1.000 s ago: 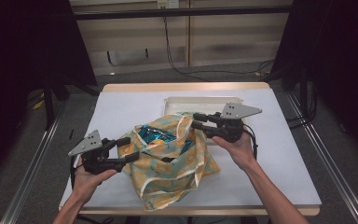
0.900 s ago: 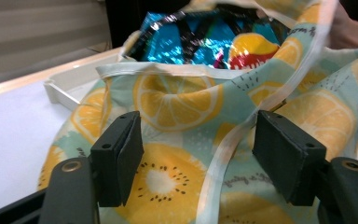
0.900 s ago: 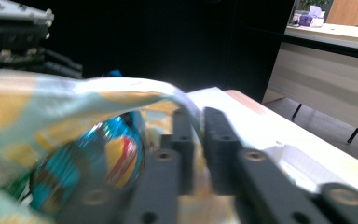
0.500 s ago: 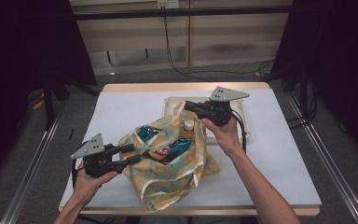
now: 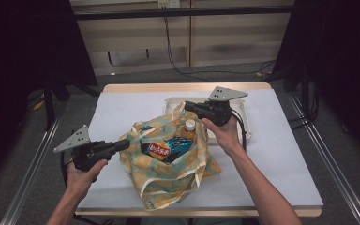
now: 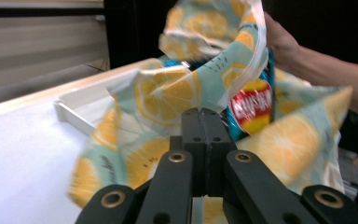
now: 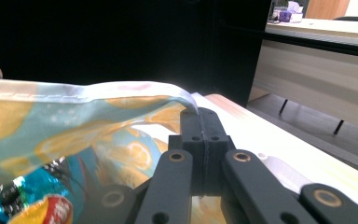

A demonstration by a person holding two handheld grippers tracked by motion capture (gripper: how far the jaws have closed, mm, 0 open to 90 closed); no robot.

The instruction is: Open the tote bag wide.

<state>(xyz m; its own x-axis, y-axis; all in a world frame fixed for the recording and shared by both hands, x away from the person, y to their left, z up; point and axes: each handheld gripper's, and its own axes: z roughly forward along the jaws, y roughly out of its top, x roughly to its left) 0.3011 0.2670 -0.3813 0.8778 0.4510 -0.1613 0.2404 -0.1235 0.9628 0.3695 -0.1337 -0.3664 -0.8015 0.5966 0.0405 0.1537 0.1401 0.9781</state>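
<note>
Left gripper (image 5: pixel 122 145) had just been closing and now pinched the near-left rim of the lemon-print bag (image 5: pixel 178 176), where half a second earlier its jaws stood apart at that edge. Between the two grippers the bag mouth gaped wider than before, with a chip packet (image 5: pixel 161 149) and a bottle cap (image 5: pixel 190 124) showing inside. Right gripper (image 5: pixel 188 107) stayed clamped on the far rim, which it held raised in front of the white tray (image 5: pixel 243 119).

Dim room, dark surroundings, table (image 5: pixel 122 112) evenly lit from above, soft focus, slight close-up blur
</note>
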